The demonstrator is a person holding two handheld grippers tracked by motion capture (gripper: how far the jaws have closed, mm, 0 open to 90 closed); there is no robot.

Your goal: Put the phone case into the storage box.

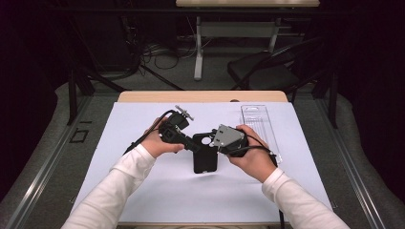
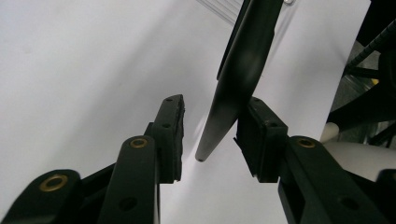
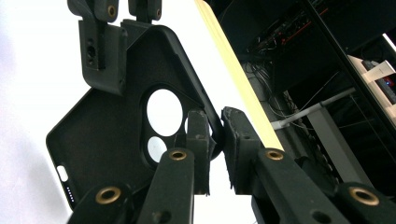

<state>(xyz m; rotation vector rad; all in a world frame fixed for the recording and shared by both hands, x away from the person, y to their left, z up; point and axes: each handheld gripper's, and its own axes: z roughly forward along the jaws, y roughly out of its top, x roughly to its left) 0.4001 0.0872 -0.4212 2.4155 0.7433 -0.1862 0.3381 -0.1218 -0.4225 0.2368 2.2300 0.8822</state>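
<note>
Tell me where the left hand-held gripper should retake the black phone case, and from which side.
Grip the phone case on its thin side wall near the top corner, opposite the right hand-held gripper, which pinches the rim by the camera cutout. Come in edge-on from the left: the left hand-held gripper already straddles that narrow edge, jaws apart.

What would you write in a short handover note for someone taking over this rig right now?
Right gripper: fingers shut on the rim of the black phone case, at its camera-hole corner.
Left gripper: fingers open; the case edge stands between them, against one finger and apart from the other, so it has no grip.
Things: the case is lifted over the white sheet near the table's middle; a clear plastic tray lies on the sheet beyond the right hand.
Done: case picked up.
Left: probably setting the case down or placing it, perhaps with the tray.
</note>
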